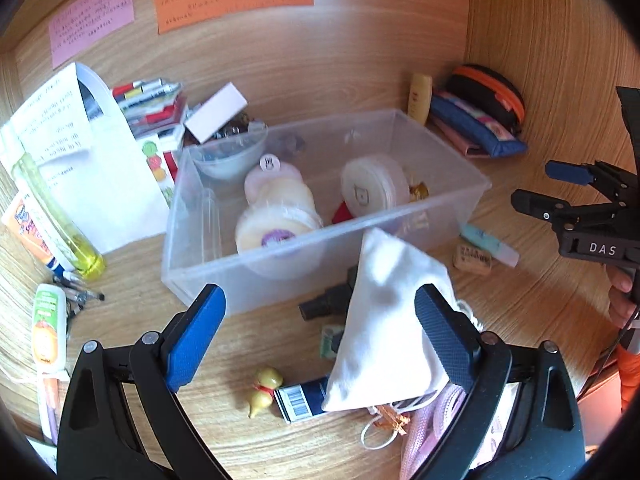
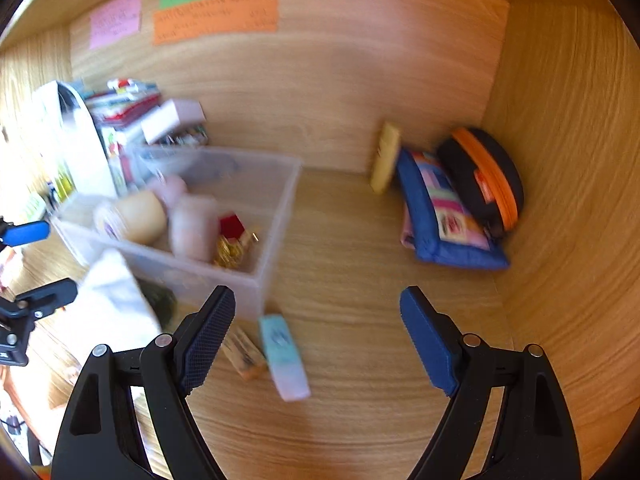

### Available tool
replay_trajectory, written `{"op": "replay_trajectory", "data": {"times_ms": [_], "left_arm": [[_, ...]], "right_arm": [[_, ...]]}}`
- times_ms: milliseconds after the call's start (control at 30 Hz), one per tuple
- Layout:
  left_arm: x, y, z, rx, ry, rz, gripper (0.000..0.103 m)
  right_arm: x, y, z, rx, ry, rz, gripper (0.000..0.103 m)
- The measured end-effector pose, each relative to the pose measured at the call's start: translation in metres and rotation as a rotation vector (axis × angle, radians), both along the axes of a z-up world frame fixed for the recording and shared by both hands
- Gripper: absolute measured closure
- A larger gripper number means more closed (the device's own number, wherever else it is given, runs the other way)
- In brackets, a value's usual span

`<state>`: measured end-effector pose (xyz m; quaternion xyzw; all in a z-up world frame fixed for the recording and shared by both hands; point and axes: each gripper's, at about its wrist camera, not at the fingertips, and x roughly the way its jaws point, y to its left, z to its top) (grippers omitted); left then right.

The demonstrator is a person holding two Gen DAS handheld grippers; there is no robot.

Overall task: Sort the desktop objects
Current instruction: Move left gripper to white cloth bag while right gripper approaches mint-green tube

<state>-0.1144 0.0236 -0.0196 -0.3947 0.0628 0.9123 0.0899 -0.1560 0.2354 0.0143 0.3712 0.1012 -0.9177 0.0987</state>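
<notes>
A clear plastic box (image 1: 224,276) stands mid-desk with round cream jars (image 1: 276,216), a red item and a gold item inside. A white cloth pouch (image 1: 384,320) leans against its front wall. My left gripper (image 1: 320,292) is open wide around the pouch; the right finger (image 1: 444,336) overlaps it and the left finger stands well away. My right gripper (image 2: 318,292) is open over bare desk with nothing between its fingers, right of the box (image 2: 276,240). It also shows at the left view's right edge (image 1: 538,184). A mint-and-pink eraser (image 2: 284,356) and a small wooden stamp (image 2: 244,354) lie by its left finger.
A blue pencil case (image 2: 440,216), a black-and-orange case (image 2: 484,176) and a yellow bottle (image 2: 386,156) sit in the back right corner. A white paper bag (image 1: 100,168), tubes and a book stack crowd the left. A yellow gourd charm (image 1: 266,390) and a barcode box (image 1: 302,398) lie near the front.
</notes>
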Motion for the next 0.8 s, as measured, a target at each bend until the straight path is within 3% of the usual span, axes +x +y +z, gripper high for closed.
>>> {"op": "replay_trajectory", "data": {"times_ms": [233, 333, 533, 800], "left_arm": [[0.01, 0.004, -0.014, 0.043, -0.072, -0.039, 0.006], [0.012, 0.011, -0.02, 0.026, -0.085, -0.055, 0.006], [0.007, 0.019, -0.029, 0.037, -0.126, -0.075, 0.006], [0.006, 0.014, -0.024, 0.074, -0.126, -0.103, 0.006]], "right_arm": [[-0.001, 0.016, -0.034, 0.017, -0.107, 0.021, 0.022], [-0.002, 0.014, -0.043, 0.014, -0.136, 0.052, 0.024], [-0.01, 0.011, -0.055, 0.001, -0.205, 0.076, 0.044], [-0.015, 0.01, -0.062, 0.003, -0.225, 0.082, 0.045]]}}
